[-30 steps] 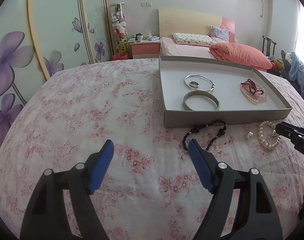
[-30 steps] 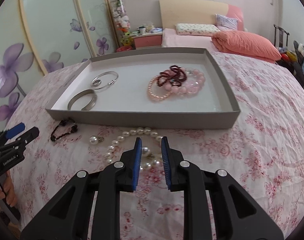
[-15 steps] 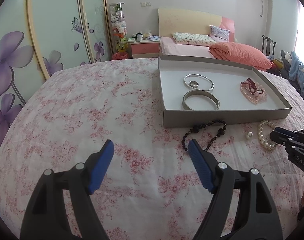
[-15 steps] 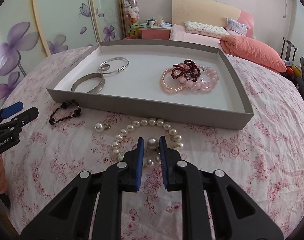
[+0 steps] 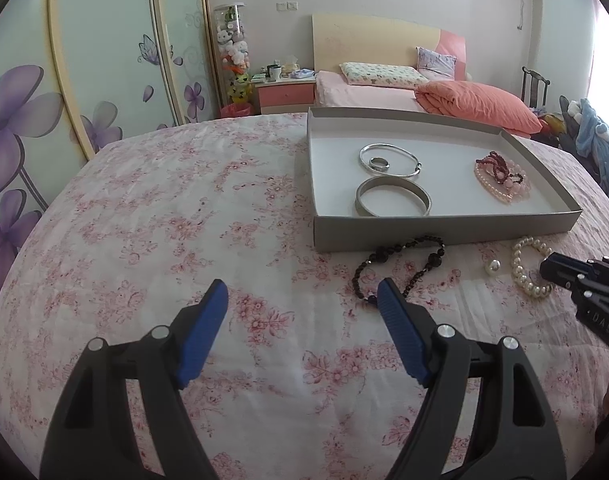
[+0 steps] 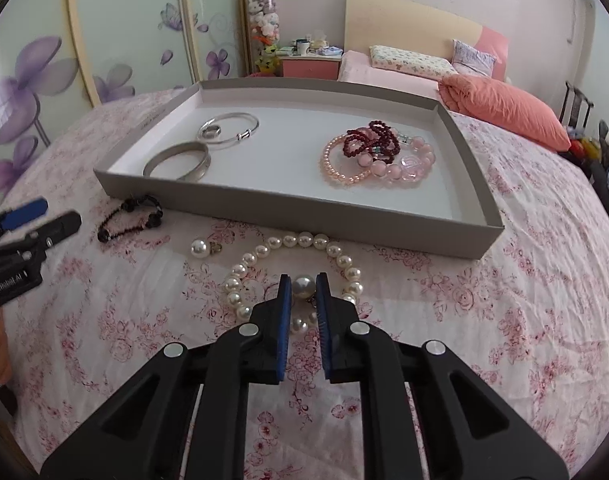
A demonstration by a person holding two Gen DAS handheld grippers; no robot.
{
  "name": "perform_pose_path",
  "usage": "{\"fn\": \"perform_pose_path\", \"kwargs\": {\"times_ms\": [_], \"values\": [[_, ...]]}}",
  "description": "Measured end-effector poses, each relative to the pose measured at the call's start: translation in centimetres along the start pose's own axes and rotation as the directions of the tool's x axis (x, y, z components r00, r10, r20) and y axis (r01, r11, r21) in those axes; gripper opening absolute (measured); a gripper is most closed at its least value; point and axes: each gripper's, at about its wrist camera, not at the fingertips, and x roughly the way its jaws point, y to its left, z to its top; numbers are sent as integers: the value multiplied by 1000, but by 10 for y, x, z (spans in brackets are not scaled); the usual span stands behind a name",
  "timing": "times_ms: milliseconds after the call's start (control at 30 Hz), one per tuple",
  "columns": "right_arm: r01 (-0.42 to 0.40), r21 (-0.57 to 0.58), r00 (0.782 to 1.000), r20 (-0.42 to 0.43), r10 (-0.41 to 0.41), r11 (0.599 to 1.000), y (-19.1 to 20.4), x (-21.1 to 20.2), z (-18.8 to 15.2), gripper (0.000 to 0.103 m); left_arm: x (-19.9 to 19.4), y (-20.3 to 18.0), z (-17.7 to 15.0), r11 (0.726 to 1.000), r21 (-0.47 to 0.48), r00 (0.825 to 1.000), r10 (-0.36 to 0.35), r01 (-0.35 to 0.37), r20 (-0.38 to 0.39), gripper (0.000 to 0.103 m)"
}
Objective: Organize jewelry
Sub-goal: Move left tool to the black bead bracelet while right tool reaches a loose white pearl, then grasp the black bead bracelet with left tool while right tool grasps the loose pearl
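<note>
Floral bedspread (image 6: 504, 300) carried gray tray (image 6: 288, 208) | right gripper (image 6: 303, 286) jaws, just closing, pinched large pearl (image 6: 303, 287) inside pearl bracelet (image 6: 240, 276) | left gripper (image 5: 302, 302) jaws wide, empty

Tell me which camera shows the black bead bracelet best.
The left wrist view: the black bead bracelet lies near centre, its loop spread out, though one finger covers its near end. The right wrist view shows it smaller, off to the left.

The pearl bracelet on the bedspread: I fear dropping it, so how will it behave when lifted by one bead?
The pearl bracelet will likely hang limp, being strung beads. The right gripper, just closing, pinches one round glossy bead, which may slip. The soft bedspread should stop rolling.
</note>
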Motion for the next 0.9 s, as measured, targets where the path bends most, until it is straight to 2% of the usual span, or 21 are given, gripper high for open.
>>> {"fn": "perform_pose_path", "kwargs": {"times_ms": [167,333,567,900], "values": [[55,100,998,36,-59,993,-36,-15,2,13,0,-4,0,1000,14,1000,-14,14,-3,75],[147,161,989,-41,-142,976,-69,-6,-5,13,3,-13,1,999,32,999,-32,32,-12,75],[156,137,988,-32,-153,978,-68,-2,-9,14,11,-28,6,997,58,999,-42,43,-26,75],[117,169,993,-28,-114,979,-75,-3,-11,14,35,-37,15,998,48,994,-40,46,-101,54]]}}
